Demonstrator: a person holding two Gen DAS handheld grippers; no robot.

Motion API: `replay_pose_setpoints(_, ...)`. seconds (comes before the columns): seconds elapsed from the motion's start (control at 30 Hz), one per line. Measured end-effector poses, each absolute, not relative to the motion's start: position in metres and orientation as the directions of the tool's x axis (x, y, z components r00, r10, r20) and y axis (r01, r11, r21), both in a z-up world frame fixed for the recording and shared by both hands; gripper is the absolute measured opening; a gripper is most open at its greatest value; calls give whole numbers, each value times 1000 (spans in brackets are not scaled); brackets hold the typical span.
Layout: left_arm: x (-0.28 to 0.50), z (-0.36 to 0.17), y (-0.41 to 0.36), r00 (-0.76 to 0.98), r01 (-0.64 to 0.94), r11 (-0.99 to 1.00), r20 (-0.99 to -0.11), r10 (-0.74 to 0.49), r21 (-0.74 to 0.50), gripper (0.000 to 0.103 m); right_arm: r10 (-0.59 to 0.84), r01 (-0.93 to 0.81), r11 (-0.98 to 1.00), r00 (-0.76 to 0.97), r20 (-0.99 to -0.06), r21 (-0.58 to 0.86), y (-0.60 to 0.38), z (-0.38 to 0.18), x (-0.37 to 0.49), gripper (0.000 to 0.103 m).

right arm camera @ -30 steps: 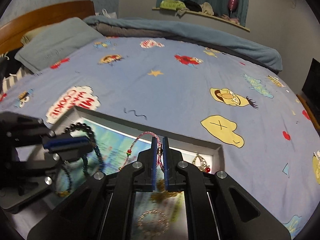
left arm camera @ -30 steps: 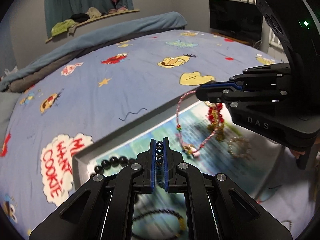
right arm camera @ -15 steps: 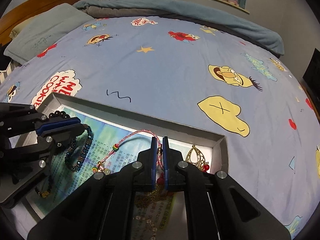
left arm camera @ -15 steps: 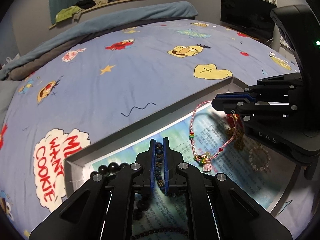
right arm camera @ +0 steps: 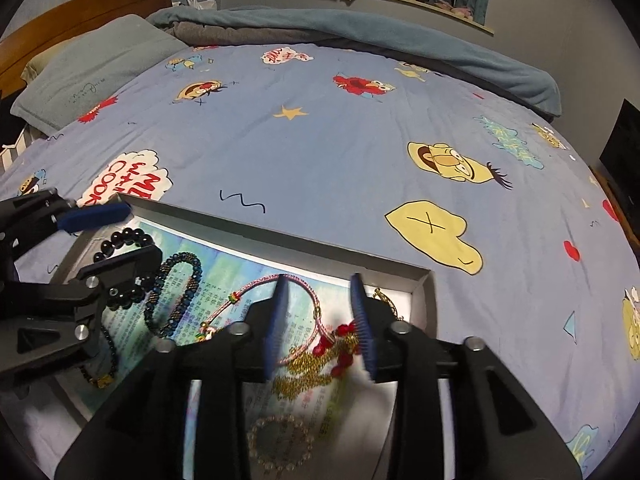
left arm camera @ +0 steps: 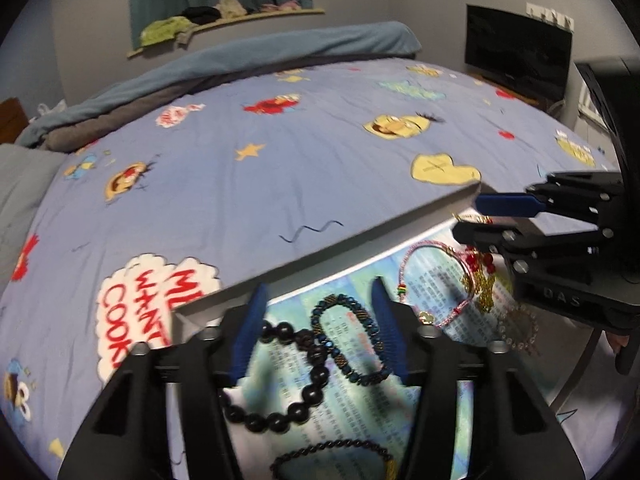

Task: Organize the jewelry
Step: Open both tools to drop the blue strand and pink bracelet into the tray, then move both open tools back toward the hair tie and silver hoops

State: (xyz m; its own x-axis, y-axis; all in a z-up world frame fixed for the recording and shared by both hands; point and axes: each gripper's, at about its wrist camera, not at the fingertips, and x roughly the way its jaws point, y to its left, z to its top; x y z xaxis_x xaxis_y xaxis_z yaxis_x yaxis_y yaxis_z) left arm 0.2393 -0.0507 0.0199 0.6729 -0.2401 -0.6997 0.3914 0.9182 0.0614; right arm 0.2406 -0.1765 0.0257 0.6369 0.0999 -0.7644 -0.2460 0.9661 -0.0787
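A shallow grey tray [left arm camera: 352, 236] [right arm camera: 280, 236] lined with printed paper lies on the bed. My left gripper [left arm camera: 320, 300] is open above a blue beaded bracelet [left arm camera: 348, 344] [right arm camera: 176, 292] and a black bead bracelet [left arm camera: 288, 376] [right arm camera: 124, 240] lying in the tray. My right gripper [right arm camera: 320, 292] is open over a pink cord bracelet [right arm camera: 280, 304] [left arm camera: 436, 280] and a gold chain with red beads [right arm camera: 320, 356] [left arm camera: 480, 276]. A pearl bracelet [right arm camera: 280, 444] lies nearer. Nothing is held.
The tray sits on a blue cartoon-print bedsheet [left arm camera: 280, 168]. A folded blanket [right arm camera: 360, 36] and a pillow [right arm camera: 92, 68] lie at the far side. A dark screen [left arm camera: 520, 52] stands to the right. Another dark bracelet [left arm camera: 332, 456] lies at the tray's near edge.
Both grippers were shut on bracelets held above the tray; they lowered them and opened. The blue beaded bracelet and the pink cord bracelet now lie in the tray.
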Motion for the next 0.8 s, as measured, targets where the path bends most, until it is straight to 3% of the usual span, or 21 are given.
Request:
replay_pose_setpoints(0.03, 237, 23, -47, 681, 377, 925, -693, -234, 58, 69, 102, -243, 967, 641, -761, -75, -178, 29, 237, 41)
replay_pose_setpoints(0.1, 232, 27, -40, 694, 343, 938, -686, -218, 49, 79, 109, -240, 968, 646, -755, -66, -180, 34, 230, 57)
replay_pose_setpoints(0.2, 222, 38, -25, 713, 291, 956, -670, -206, 16, 83, 113, -229, 972, 665, -738, -57, -184, 44, 216, 78)
replay_pose_setpoints(0.37, 199, 54, -11, 749, 239, 971, -641, -167, 26, 88, 129, -208, 978, 704, -698, -29, -193, 66, 187, 97)
replay_pose_setpoints(0.8, 141, 81, 7, 789, 209, 977, -598, -140, 47, 93, 106, -176, 984, 738, -666, -39, -199, 87, 134, 97)
